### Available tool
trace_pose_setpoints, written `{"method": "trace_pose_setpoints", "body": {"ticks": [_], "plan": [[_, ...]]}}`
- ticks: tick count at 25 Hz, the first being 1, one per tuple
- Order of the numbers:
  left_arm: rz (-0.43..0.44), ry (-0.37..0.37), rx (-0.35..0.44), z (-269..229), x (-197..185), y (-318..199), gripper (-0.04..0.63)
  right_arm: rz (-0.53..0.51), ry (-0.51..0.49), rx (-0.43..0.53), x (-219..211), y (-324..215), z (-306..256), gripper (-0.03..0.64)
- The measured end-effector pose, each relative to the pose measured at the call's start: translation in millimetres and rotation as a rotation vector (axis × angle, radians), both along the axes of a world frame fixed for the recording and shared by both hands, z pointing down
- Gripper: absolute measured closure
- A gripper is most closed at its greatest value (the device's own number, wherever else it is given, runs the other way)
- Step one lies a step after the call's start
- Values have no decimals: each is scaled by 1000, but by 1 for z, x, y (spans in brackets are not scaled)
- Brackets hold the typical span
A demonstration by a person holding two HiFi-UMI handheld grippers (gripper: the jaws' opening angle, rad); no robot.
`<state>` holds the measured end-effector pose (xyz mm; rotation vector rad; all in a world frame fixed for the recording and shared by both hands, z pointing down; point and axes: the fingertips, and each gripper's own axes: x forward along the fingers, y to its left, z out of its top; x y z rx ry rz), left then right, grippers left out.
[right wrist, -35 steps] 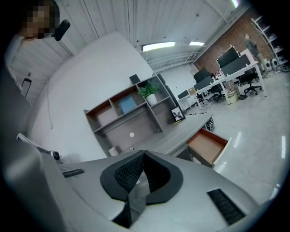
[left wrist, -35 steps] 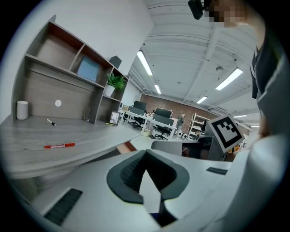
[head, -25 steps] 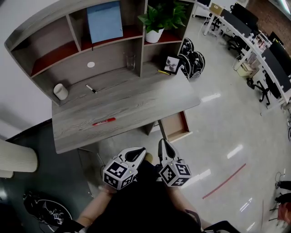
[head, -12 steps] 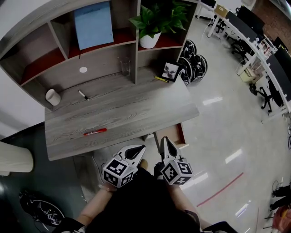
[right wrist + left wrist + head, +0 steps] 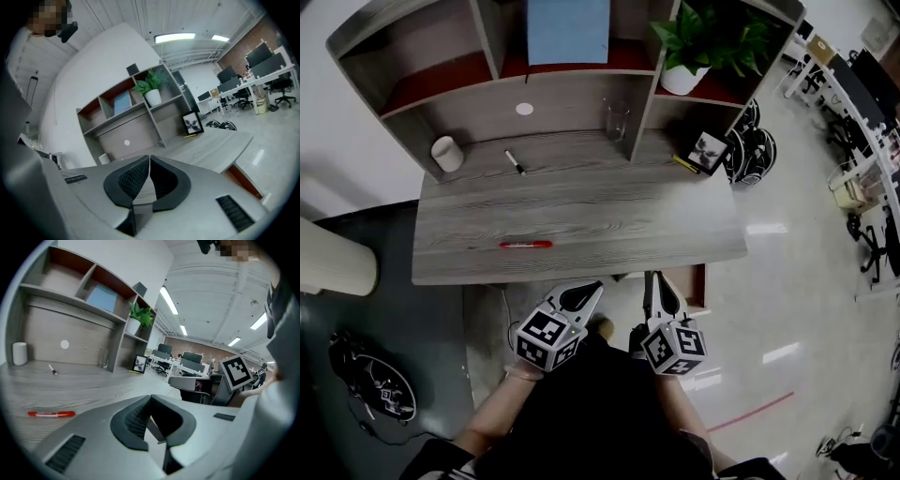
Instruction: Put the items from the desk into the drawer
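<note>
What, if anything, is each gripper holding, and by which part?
Nothing is held. The left gripper and right gripper each have their jaws together and empty; the red pen lies untouched on the desk.

walls: plain white wall [image 5: 323, 141] behind the desk, reddish brick wall [image 5: 255, 37] way off at the far end
floor: shiny pale grey floor [image 5: 806, 272] catching glare, thin red line [image 5: 752, 412] across it, darker grey-green patch [image 5: 412, 319] on the left
furniture: grey wood-grain desk [image 5: 581, 220] with a matching cubby hutch [image 5: 572, 98]; rows of white office desks [image 5: 262, 80] and black swivel chairs [image 5: 243, 96] beyond
light: long ceiling strip lights [image 5: 174, 36], all on
</note>
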<state>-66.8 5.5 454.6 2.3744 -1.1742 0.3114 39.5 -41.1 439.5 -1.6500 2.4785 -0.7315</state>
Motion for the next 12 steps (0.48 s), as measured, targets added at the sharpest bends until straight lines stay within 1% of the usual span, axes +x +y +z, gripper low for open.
{"method": "trace_pose_setpoints", "body": {"ticks": [3, 5, 7, 10, 12], "plan": [[-83, -6, -8, 3, -34, -2, 569, -128, 57, 24, -37, -1, -2, 607], [-120, -7, -13, 5, -53, -3, 569, -202, 84, 28, -62, -1, 0, 606], [-141, -13, -17, 8, -71, -5, 569, -264, 110, 30, -86, -1, 3, 606], [-157, -34, -24, 11, -96, -7, 569, -343, 175, 17, -119, -2, 11, 603], [-168, -41, -35, 12, -115, -10, 569, -399, 236, -3, -142, -4, 19, 571]]}}
